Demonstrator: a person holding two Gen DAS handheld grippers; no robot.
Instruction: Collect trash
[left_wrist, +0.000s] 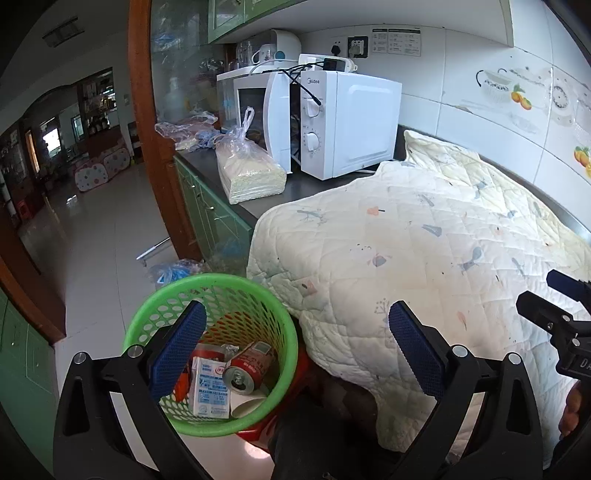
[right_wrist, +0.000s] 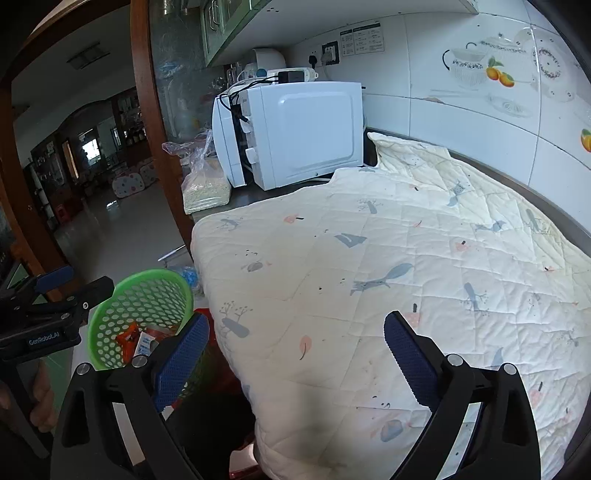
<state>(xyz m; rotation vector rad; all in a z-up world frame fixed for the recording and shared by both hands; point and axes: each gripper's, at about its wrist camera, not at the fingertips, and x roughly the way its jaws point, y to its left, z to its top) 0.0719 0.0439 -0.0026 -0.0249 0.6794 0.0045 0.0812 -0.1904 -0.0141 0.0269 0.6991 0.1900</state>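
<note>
Hanging above the green basket (left_wrist: 210, 354), the left hand-held gripper (left_wrist: 295, 347) has its blue pads spread wide with nothing between them; one pad sits over the basket's mouth, the other over the near edge of the quilted cloth (left_wrist: 424, 240). The basket stands low, beside and below the bench (left_wrist: 321, 186), its rim just left of the cloth's overhanging corner. Inside it lie a red can (left_wrist: 245, 371) on its side, a white carton (left_wrist: 210, 387), a paper cup (left_wrist: 247, 404) and some orange wrapping. Something red shows under the basket's right side, but I cannot tell what it is.

The right hand-held gripper (right_wrist: 295, 347) is likewise wide open and empty, held over the near left part of the cloth. In its view the basket sits to the left, just past the cloth's edge.

The cloth covers most of the bench and drapes over its near and left edges, with its far corner turned up against the tiled wall (left_wrist: 480, 107). Its top is bare, leaving open room across the middle and right. At the far left, the microwave (left_wrist: 343, 122) stands with its door ajar, and a bag of pale grain (left_wrist: 247, 173) rests just left of it near the bench edge. The floor (left_wrist: 103, 229) to the left of the basket is open toward the doorway.
</note>
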